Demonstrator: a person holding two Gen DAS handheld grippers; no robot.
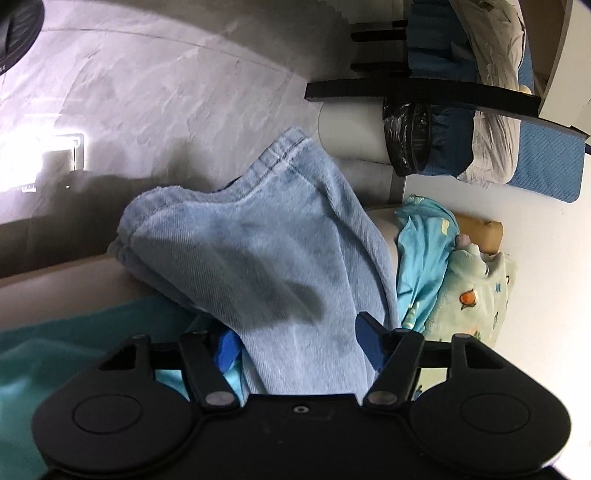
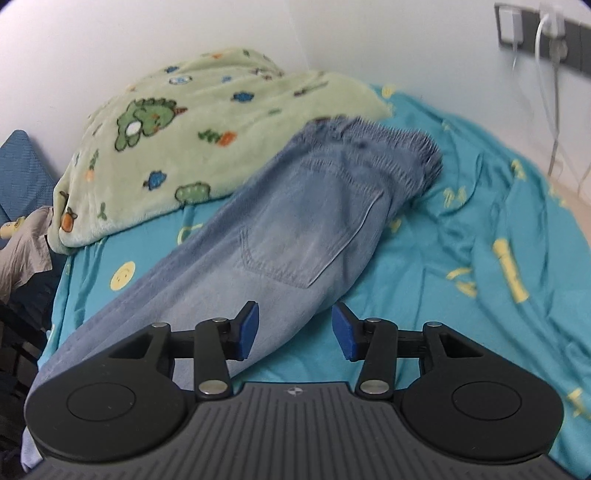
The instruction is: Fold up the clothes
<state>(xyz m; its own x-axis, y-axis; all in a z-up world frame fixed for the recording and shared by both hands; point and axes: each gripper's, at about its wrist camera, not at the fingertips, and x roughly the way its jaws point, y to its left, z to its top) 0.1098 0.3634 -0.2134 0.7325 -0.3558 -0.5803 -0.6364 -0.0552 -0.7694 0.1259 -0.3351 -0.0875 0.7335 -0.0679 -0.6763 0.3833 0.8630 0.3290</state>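
On the turquoise bed sheet (image 2: 461, 192), your jeans (image 2: 295, 229) run lengthwise away from your right gripper (image 2: 295, 328), jaws apart, denim between them, while your left gripper (image 1: 301, 347) straddles denim, grip unclear.

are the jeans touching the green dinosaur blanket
Cannot tell. In the right wrist view the jeans overlap the blanket's edge, but motion blur hides any contact or gap.

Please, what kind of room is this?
Most likely a bedroom: the jeans lie on a bed with a turquoise sheet, a dinosaur-print blanket is heaped by the wall, and chargers are plugged in above.
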